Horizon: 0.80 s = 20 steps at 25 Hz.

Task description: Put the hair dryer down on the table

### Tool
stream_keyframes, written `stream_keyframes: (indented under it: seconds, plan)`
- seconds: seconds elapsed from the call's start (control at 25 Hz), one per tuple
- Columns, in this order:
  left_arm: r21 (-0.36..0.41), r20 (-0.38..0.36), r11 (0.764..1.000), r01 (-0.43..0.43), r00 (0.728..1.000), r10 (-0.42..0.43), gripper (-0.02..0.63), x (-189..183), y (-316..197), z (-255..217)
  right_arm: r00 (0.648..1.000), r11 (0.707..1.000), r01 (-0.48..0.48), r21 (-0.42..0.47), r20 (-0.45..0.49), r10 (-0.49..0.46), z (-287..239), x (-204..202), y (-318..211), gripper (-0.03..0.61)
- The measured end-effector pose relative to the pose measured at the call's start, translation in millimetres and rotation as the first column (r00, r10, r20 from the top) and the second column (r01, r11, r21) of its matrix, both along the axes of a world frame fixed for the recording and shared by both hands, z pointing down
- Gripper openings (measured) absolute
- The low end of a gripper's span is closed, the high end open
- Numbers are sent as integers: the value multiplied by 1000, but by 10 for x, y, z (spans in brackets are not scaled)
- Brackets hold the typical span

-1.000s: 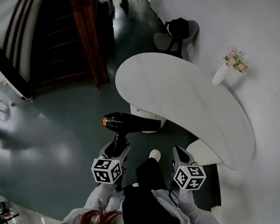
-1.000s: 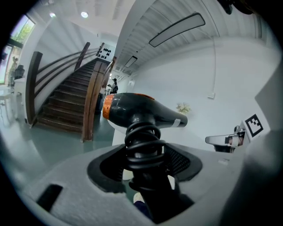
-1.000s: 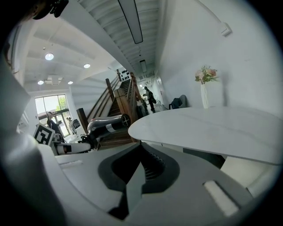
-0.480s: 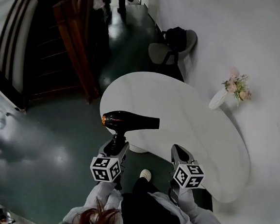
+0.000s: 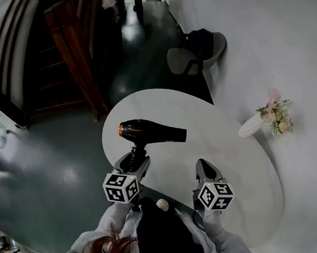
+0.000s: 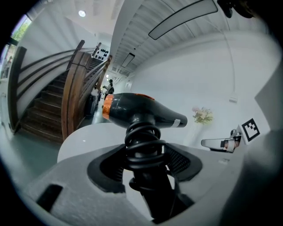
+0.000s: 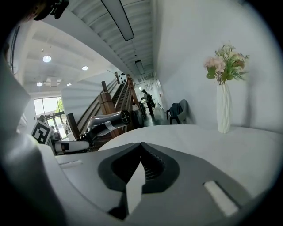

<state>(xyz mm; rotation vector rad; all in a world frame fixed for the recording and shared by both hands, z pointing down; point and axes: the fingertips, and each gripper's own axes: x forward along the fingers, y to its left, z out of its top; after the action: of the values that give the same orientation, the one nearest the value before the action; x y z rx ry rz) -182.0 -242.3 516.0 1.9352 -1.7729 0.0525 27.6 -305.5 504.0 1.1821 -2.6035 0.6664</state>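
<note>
Hair dryer (image 5: pixel 153 132): black plastic with an orange rear ring, held over the near-left part of the white rounded table (image 5: pixel 238 158); it looked clear of the top, not resting on it.
Long axis: barrel ran left to right, nozzle to the right, handle pointing near, toward the person.
Left gripper (image 5: pixel 136 159): clamped on the handle and on the coiled black cord (image 6: pixel 143 148) wrapped round it, just near of the barrel.
Right gripper (image 5: pixel 203 168): jaws pressed together on nothing, to the right of the dryer and apart from it.
Coming move: likely a straight lowering by the left arm, since bare tabletop lay beneath.
Flower vase (image 5: pixel 253 126): white, far right, well apart.
</note>
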Motion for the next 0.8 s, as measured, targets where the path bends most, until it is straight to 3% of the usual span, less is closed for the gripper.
stream_keyframes:
  seconds: [0.36,0.8]
  plan:
    - [-79,-39,991,-104,994,102,270,116,-550,258,996,994,-87,-67,12,88,253,74,-249,9]
    - [-89,-18,960,-265,964,264,270,315,-1911,148,973,966,-230,-117,-35,228,270,229,-951,9]
